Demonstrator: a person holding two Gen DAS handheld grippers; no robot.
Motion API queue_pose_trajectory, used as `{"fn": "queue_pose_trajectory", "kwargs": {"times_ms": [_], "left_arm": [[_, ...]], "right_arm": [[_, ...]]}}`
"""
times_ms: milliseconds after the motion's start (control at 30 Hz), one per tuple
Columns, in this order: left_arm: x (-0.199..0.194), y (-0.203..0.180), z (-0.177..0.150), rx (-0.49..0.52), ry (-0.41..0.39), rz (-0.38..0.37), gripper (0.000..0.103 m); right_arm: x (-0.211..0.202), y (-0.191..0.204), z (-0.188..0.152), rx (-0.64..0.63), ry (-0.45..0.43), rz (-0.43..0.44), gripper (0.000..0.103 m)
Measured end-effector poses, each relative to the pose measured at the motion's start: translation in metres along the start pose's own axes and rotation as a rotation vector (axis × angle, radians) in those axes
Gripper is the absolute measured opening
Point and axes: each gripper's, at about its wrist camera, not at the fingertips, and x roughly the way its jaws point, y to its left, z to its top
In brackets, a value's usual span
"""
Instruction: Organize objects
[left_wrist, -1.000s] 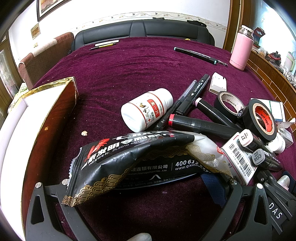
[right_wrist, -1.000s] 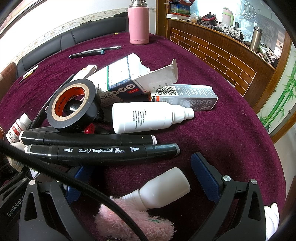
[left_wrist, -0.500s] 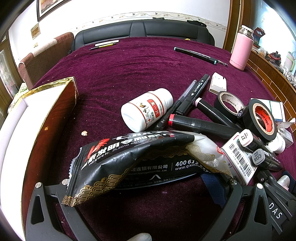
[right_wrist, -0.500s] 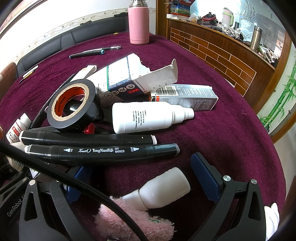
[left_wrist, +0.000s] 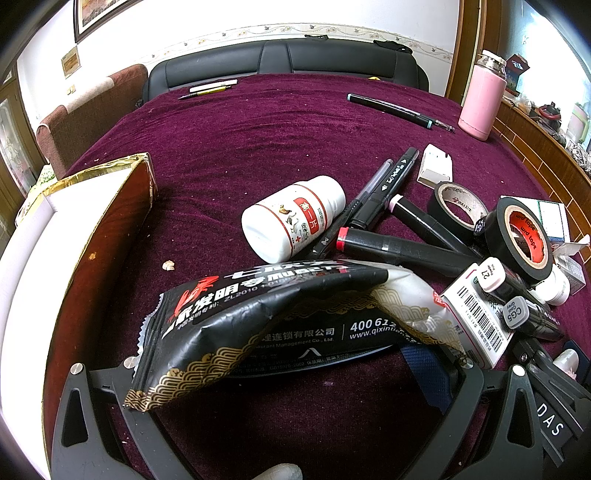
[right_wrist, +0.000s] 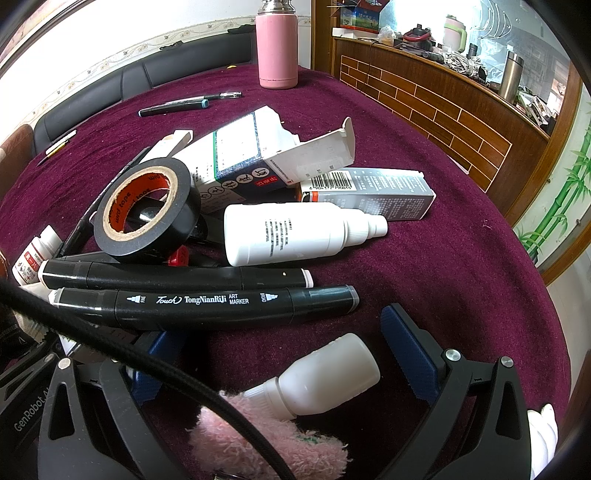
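Observation:
A black snack packet (left_wrist: 280, 314) with white and gold print lies crosswise between the wide-apart fingers of my left gripper (left_wrist: 291, 365), which is open; the packet's left end droops over the left finger. Beyond it lie a white pill bottle (left_wrist: 295, 218) and several black markers (left_wrist: 399, 247). My right gripper (right_wrist: 280, 354) is open around a small white dropper bottle (right_wrist: 328, 373) lying on the purple cloth, its tip against a pink fluffy item (right_wrist: 266, 439). Just ahead are a black art marker (right_wrist: 203, 301), a white spray bottle (right_wrist: 295, 236) and a black tape roll (right_wrist: 147, 210).
An open gold-rimmed brown box (left_wrist: 92, 229) stands at the left of the table. Cartons (right_wrist: 258, 155), a grey box (right_wrist: 369, 188) and a second tape roll (left_wrist: 458, 203) crowd the pile. A pink flask (right_wrist: 277, 48) and pens (left_wrist: 399, 110) lie farther back. A black cable (right_wrist: 110, 350) crosses the right view.

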Motion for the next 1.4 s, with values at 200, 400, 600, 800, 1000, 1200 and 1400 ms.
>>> {"fn": "queue_pose_trajectory", "kwargs": {"times_ms": [200,400,600,800,1000,1200,1400], "left_arm": [[0.0,0.0,0.0,0.0,0.0,0.0,0.101],[0.001,-0.001,-0.001,-0.006,0.001,0.006,0.101],[0.005,-0.001,0.001,-0.015,0.003,0.015,0.101],[0.006,0.002,0.006,0.027,0.102,-0.01,0.101],[-0.004,0.008,-0.005,0.158,0.138,-0.097,0.101],[-0.01,0.007,-0.011,0.111,0.065,-0.053,0.102],[-0.028,0.025,-0.015,0.082,0.109,-0.174,0.101]], "right_arm": [[0.0,0.0,0.0,0.0,0.0,0.0,0.103],[0.0,0.0,0.0,0.0,0.0,0.0,0.103],[0.001,0.0,0.001,-0.006,0.001,-0.009,0.103],[0.001,0.001,0.001,-0.035,0.006,0.013,0.103],[0.0,-0.017,0.009,-0.135,0.155,0.161,0.103],[-0.004,-0.007,0.001,-0.211,0.14,0.107,0.103],[-0.01,-0.018,0.0,-0.175,0.141,0.119,0.1]]}}
